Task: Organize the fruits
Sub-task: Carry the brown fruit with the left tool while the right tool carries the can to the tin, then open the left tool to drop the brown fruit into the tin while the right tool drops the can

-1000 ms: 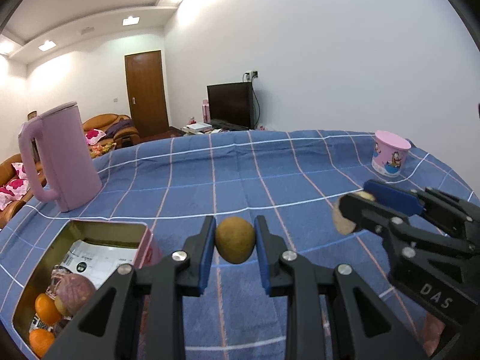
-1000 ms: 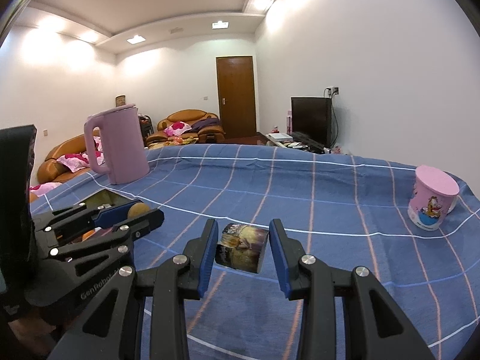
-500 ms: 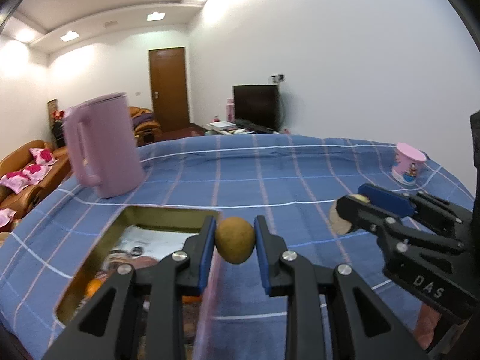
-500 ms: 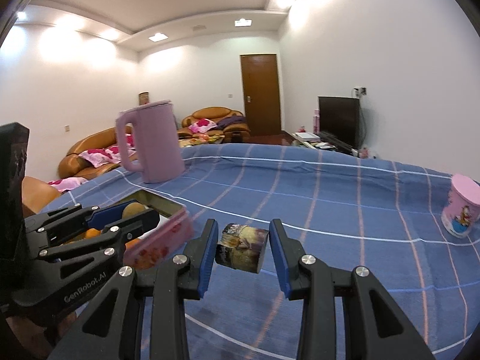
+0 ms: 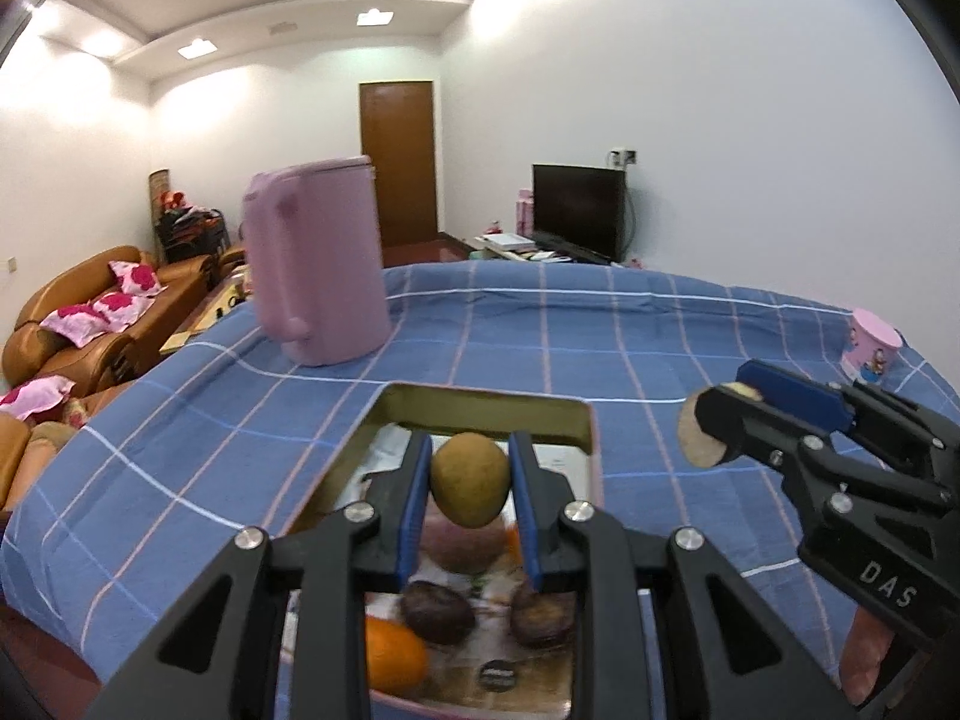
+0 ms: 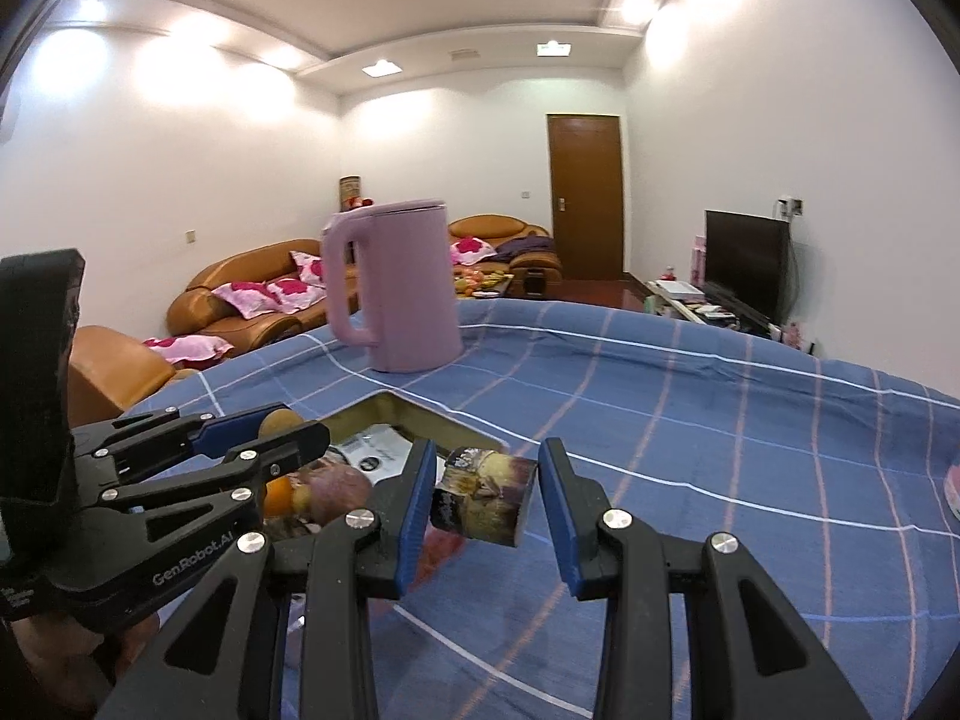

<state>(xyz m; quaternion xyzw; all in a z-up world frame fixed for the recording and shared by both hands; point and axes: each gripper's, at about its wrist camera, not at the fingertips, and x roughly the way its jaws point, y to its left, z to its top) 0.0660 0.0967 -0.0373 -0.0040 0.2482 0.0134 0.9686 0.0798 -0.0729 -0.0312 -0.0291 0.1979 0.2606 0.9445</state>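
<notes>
My left gripper (image 5: 470, 445) is shut on a round brown-green fruit (image 5: 471, 492) and hangs over an open gold tin (image 5: 480, 414). Inside the tin lie an orange (image 5: 393, 654), two dark purple fruits (image 5: 438, 612) and a paler purple one (image 5: 462, 546) on printed paper. My right gripper (image 6: 487, 456) is shut on a small printed box (image 6: 483, 495), just right of the tin (image 6: 432, 414). The right wrist view shows the left gripper (image 6: 282, 426) at the left above the tin. In the left wrist view the right gripper (image 5: 729, 414) sits at the right.
A tall pink jug (image 5: 318, 264) stands on the blue checked cloth (image 5: 660, 330) behind the tin. A pink printed cup (image 5: 870, 348) is at the far right edge. Orange sofas (image 5: 90, 324) lie beyond the table's left edge.
Both grippers have swung left with their loads. The tin, once at the lower left of the left wrist view, now lies right under the held fruit. Both grips are unchanged.
</notes>
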